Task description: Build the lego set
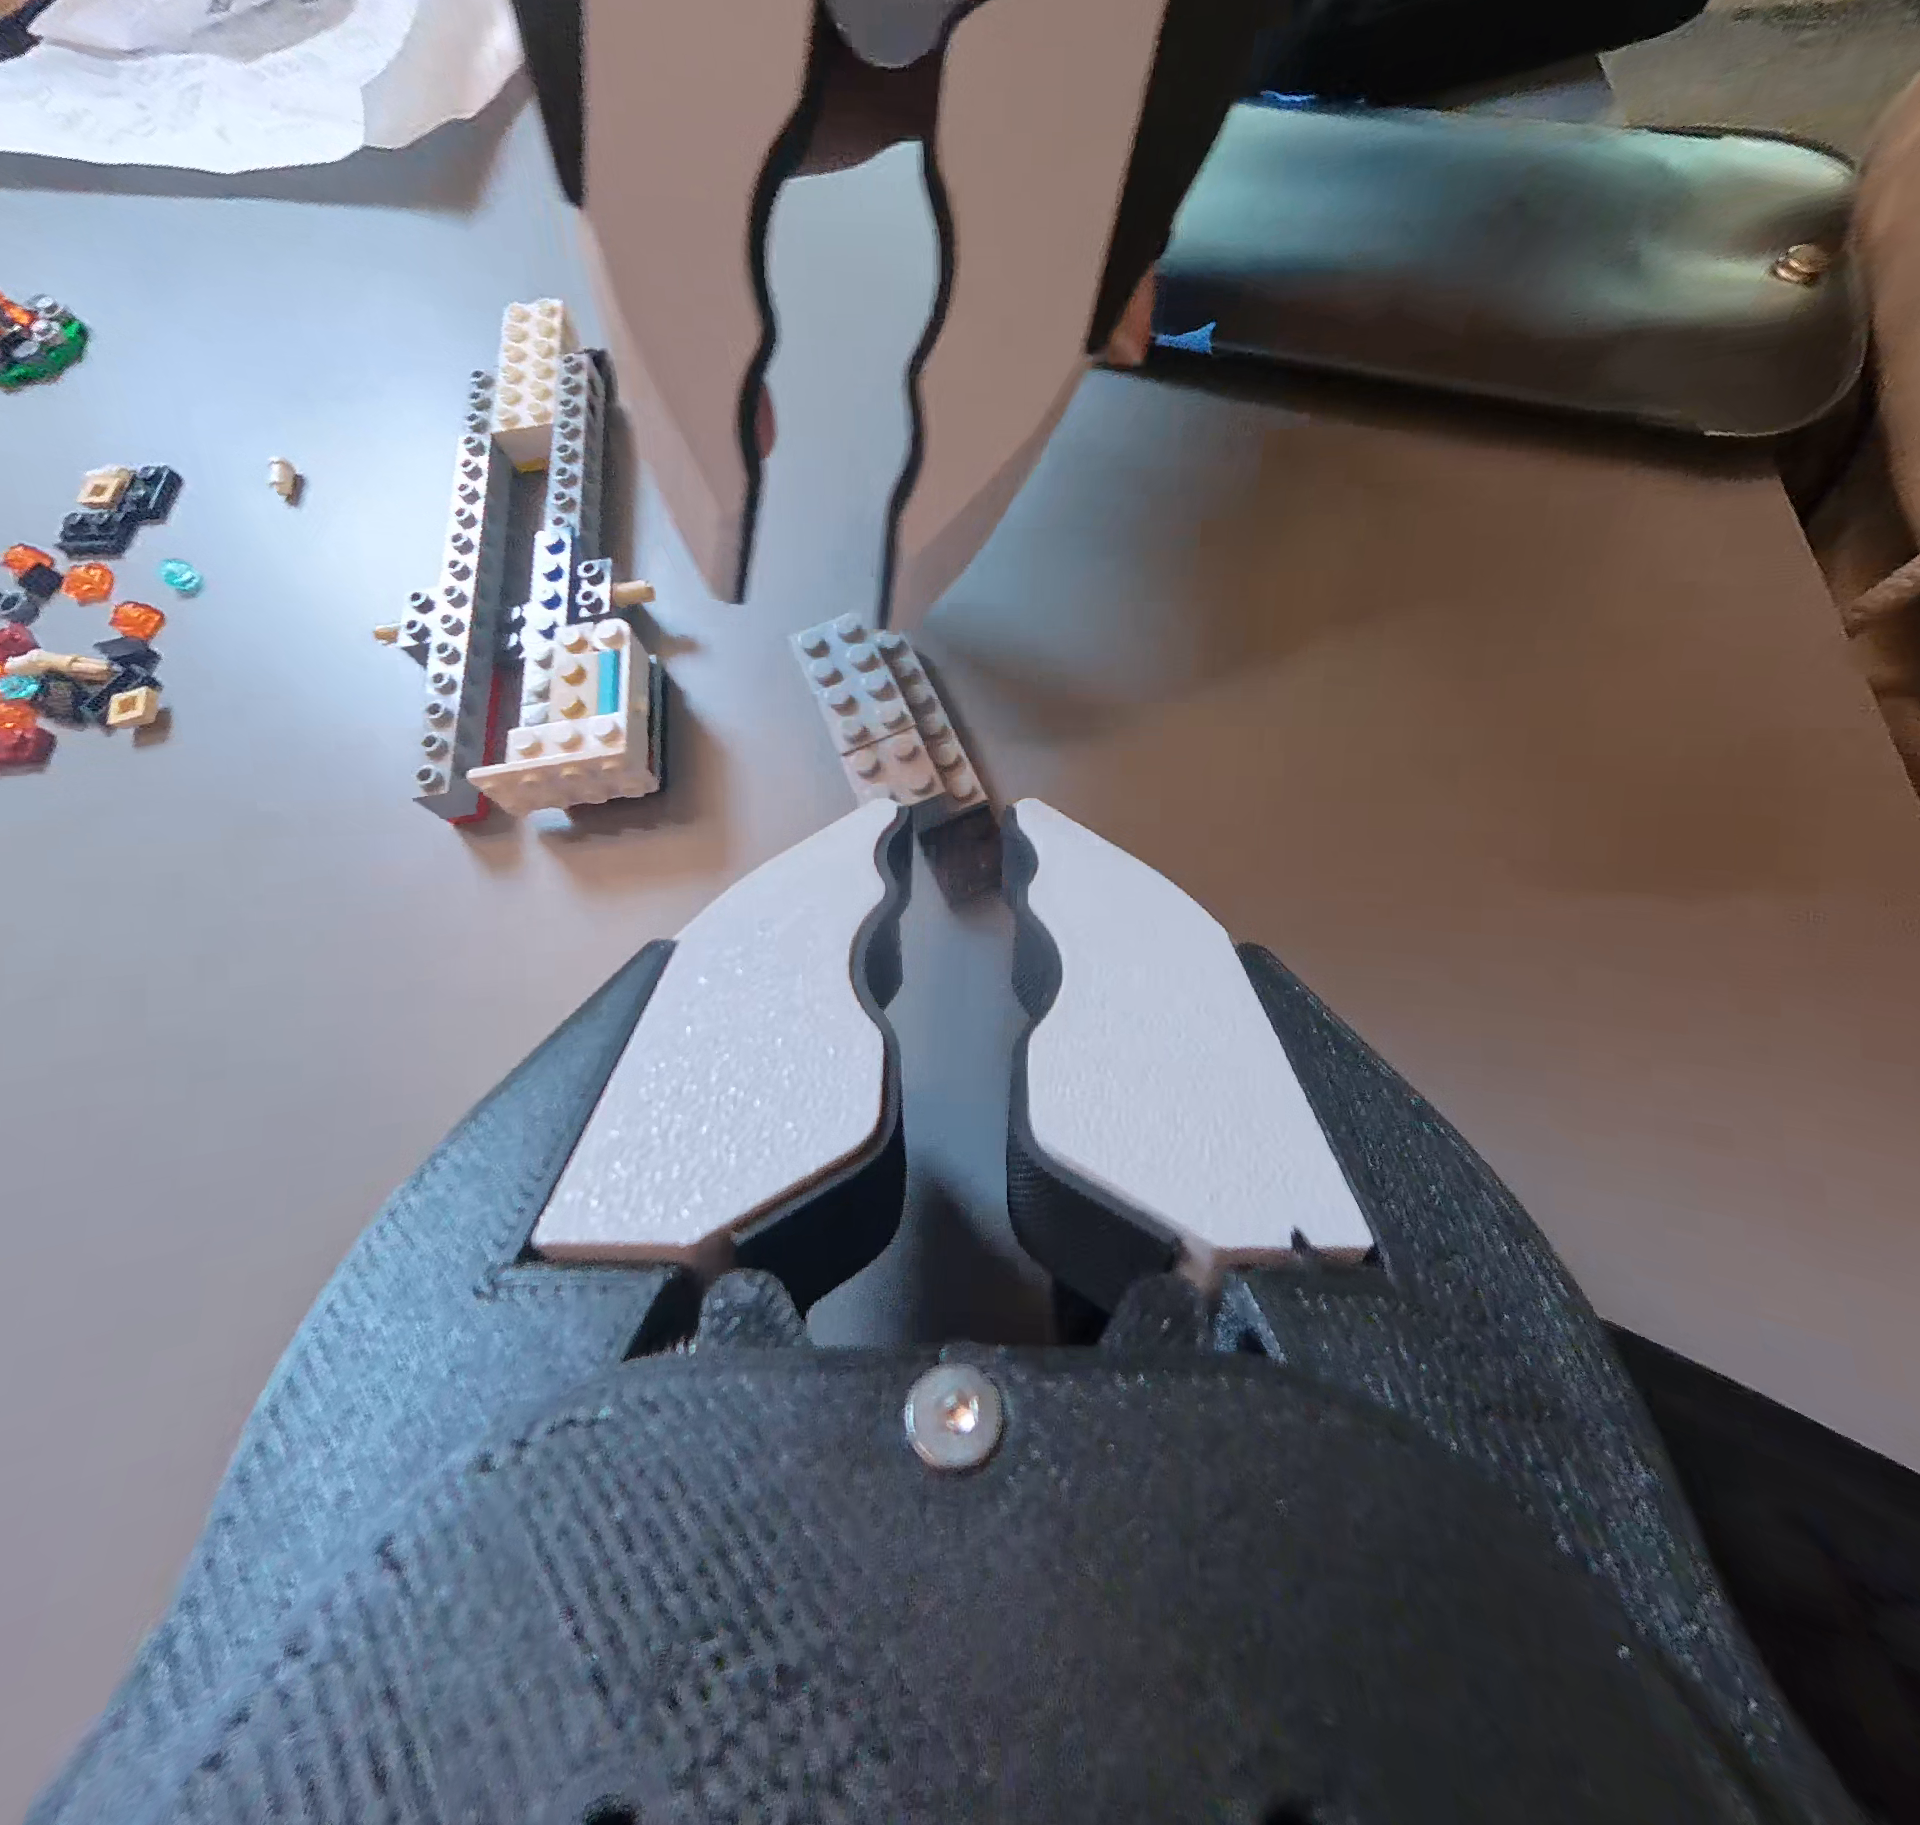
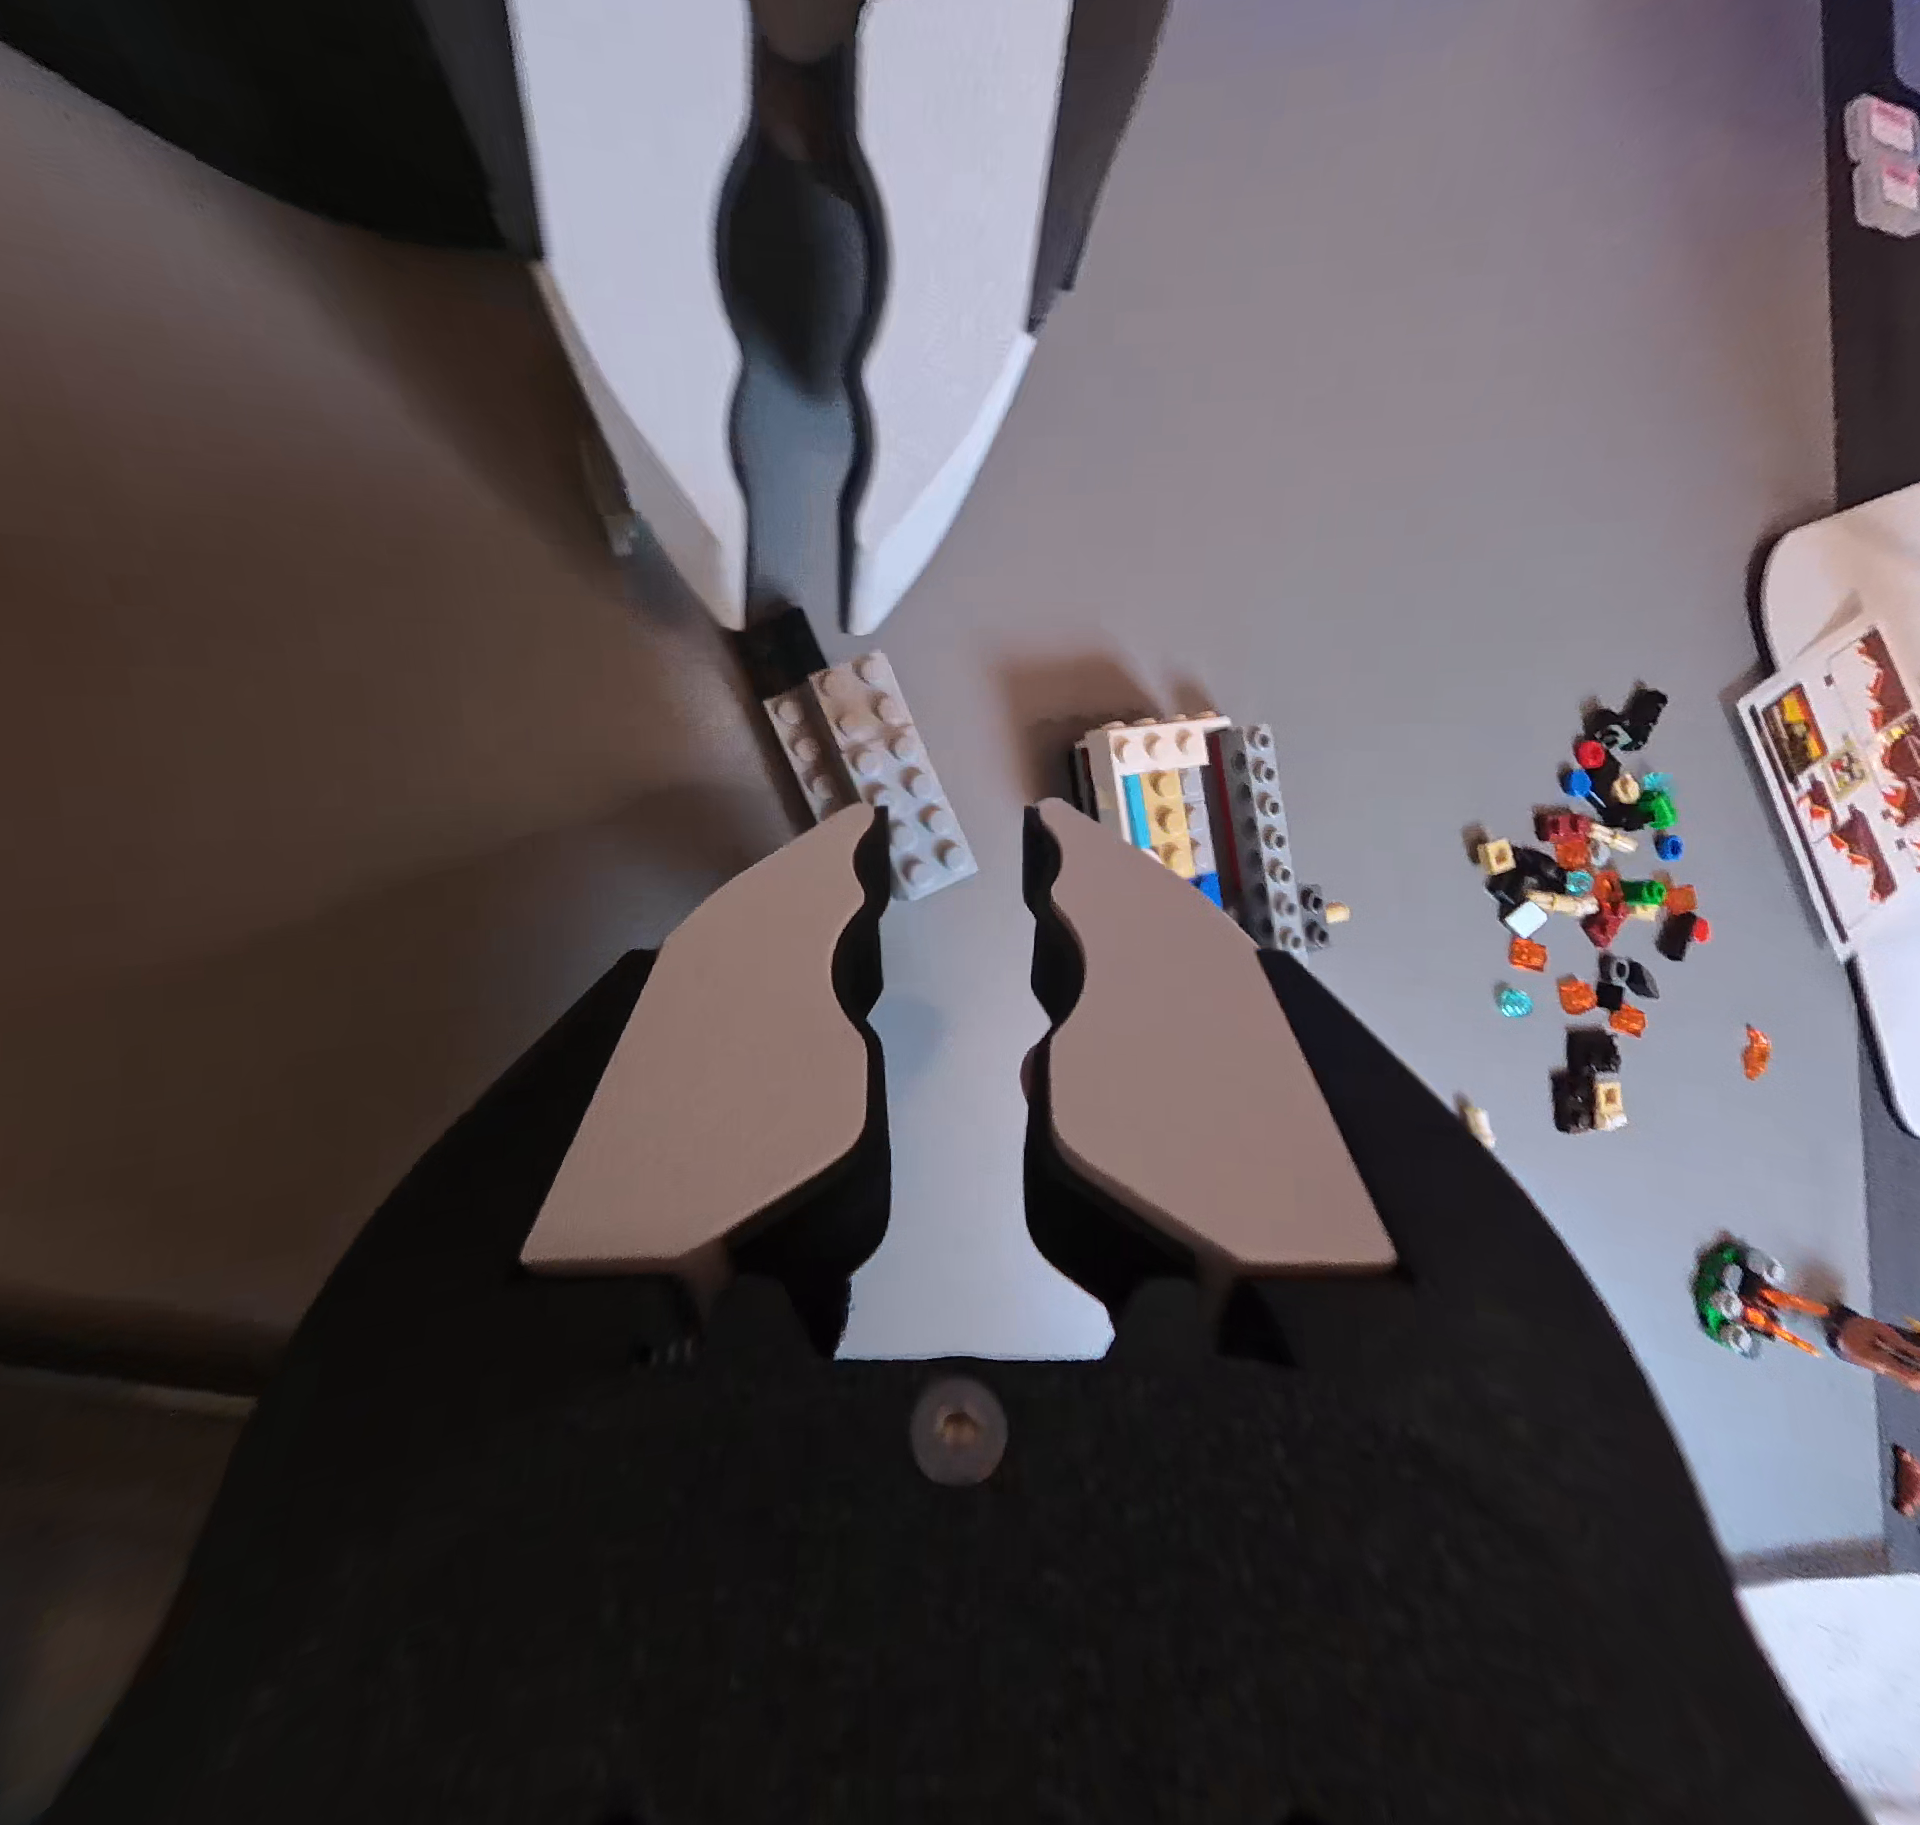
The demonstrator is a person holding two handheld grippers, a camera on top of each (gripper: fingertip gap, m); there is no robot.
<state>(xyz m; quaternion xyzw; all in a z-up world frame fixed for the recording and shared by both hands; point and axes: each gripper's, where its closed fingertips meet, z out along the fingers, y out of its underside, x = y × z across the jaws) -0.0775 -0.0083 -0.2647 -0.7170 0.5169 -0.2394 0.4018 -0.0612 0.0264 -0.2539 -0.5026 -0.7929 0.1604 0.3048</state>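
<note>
- Left gripper [image 1: 956,819] sits low over the grey bench [image 1: 1351,736], its pale, grainy fingers with wavy inner edges pinched on the black block [image 1: 961,856] at the near end of the grey plate assembly [image 1: 883,715].
- That assembly is a studded slab of flat grey plates, lying on the bench and running away from the left gripper towards the right one.
- Right gripper [image 2: 954,819] hovers above the far end of the assembly, jaws spread and gripping nothing; one fingertip overlaps the plates' edge in its own view, contact unclear.
- Just beside the plates lies the long partial build [image 1: 540,580]: grey beams with holes, white bricks at both ends, a light-blue strip, tan pins sticking out sideways.
- Farther out, a loose scatter of small pieces [image 2: 1590,913], orange translucent, black, dark red, green, tan, well apart from both grippers.
- Beyond that, an open instruction booklet [image 2: 1839,788] and crumpled white paper [image 1: 229,40].
- A dark padded chair seat [image 1: 1507,248] borders the bench's far edge.
</note>
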